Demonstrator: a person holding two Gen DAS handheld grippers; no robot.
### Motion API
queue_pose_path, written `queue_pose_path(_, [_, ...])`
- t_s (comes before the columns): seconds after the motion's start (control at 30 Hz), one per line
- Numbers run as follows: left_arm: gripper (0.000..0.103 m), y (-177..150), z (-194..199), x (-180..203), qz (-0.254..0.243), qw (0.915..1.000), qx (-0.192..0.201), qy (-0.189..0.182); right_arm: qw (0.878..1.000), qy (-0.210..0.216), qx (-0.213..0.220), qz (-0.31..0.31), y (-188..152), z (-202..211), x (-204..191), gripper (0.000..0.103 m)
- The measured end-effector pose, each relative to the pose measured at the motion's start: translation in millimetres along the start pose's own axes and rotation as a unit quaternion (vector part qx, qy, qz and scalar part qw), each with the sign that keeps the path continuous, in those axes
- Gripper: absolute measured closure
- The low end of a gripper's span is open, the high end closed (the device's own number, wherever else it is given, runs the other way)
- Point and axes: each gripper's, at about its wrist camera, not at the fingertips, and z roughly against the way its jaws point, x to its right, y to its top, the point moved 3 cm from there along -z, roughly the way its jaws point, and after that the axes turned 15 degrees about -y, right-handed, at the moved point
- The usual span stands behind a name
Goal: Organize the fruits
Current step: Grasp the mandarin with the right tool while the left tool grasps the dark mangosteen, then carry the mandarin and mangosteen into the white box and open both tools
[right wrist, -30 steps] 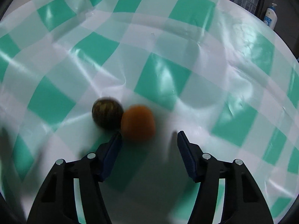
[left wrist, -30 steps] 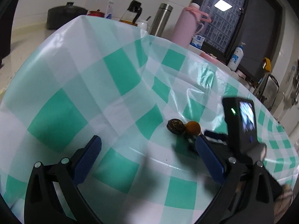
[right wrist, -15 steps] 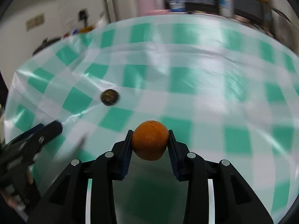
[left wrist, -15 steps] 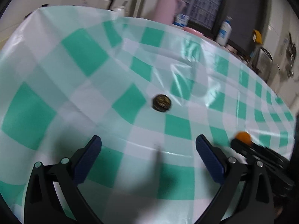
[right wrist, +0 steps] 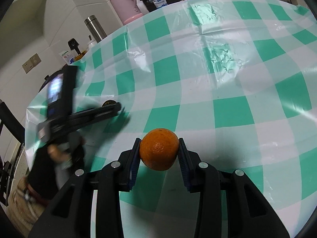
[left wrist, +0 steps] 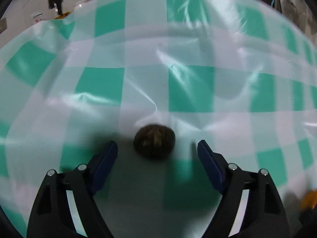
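Observation:
A dark brown round fruit [left wrist: 154, 141] lies on the green-and-white checked tablecloth [left wrist: 190, 89]. My left gripper [left wrist: 157, 144] is low over it with a fingertip on each side. Its jaws are closing, and a gap still shows on both sides of the fruit. My right gripper [right wrist: 159, 140] is shut on an orange [right wrist: 159, 148], held just above the cloth near the table's front. In the right wrist view the left gripper [right wrist: 111, 109] reaches in from the left, and the dark fruit [right wrist: 108, 103] peeks out behind its tips. A blurred bit of the orange [left wrist: 309, 198] shows at the lower right of the left wrist view.
Beyond the table's far edge stand a pink thermos [right wrist: 126, 4], a steel flask [right wrist: 95, 26] and small bottles [right wrist: 69, 56]. A person's hand [right wrist: 57, 152] holds the left gripper's handle at the left. Creased plastic covers the cloth [right wrist: 220, 59].
The right gripper shut on the orange and carried it away from the dark fruit. The left gripper moved forward and down onto the dark fruit, and its jaws have narrowed.

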Motion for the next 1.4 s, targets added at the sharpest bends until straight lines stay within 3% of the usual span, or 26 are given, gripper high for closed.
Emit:
queue_pose_path(0.03, [0.021,3.1,-4.6,0.1,-0.002,1.0000,-0.005,0.001,1.000,0.001,-0.001,0.001,-0.1,-0.4,-0.4,0.066])
queue_pose_path(0.07, [0.031,4.1,-4.8,1.3,-0.006,1.0000,-0.002,0.003,1.000,0.001,-0.001,0.002,-0.3,-0.1,-0.7,0.066])
queue_pose_path(0.1, [0.056,2.9,-4.7,3.1,-0.011,0.9999,-0.003,0.003,1.000,0.001,-0.002,0.004,-0.6,-0.5,-1.2,0.066])
queue_pose_path(0.13, [0.060,-0.8,-1.9,5.4,-0.010,0.9997,-0.002,-0.022,1.000,0.001,-0.003,0.006,-0.8,-0.7,-1.9,0.066])
queue_pose_path(0.23, [0.061,-21.9,20.7,6.1,0.022,0.9946,0.023,-0.099,1.000,0.001,-0.003,0.007,-0.8,-1.2,-2.2,0.066])
queue_pose_path(0.43, [0.061,-65.5,95.3,23.6,0.012,0.9833,0.097,-0.154,1.000,0.004,-0.007,0.004,-1.6,-2.5,-0.1,0.066])
queue_pose_path(0.53, [0.061,-89.4,102.4,23.5,0.027,0.9826,0.103,-0.152,1.000,0.010,-0.010,-0.002,-2.2,-3.6,2.3,0.066])
queue_pose_path(0.63, [0.061,-90.2,106.4,20.6,0.042,0.9773,0.117,-0.172,1.000,0.015,-0.014,-0.011,-1.7,-5.6,4.8,0.066])
queue_pose_path(0.73, [0.061,-90.1,105.6,17.6,0.041,0.9796,0.120,-0.156,1.000,0.016,-0.015,-0.018,-1.1,-5.8,6.3,0.066])
queue_pose_path(0.93, [0.061,-102.4,131.3,16.1,0.053,0.9783,0.120,-0.160,0.999,-0.003,-0.030,-0.032,-4.7,-0.6,10.0,0.066])
queue_pose_path(1.1, [0.060,-136.1,158.8,36.8,0.021,0.9765,0.119,-0.178,1.000,-0.004,-0.019,-0.020,-37.8,48.4,10.1,0.066])
queue_pose_path(1.4, [0.060,-175.4,183.1,94.6,-0.033,0.9687,0.104,-0.223,0.998,-0.053,0.000,0.027,-85.8,111.2,21.7,0.066])
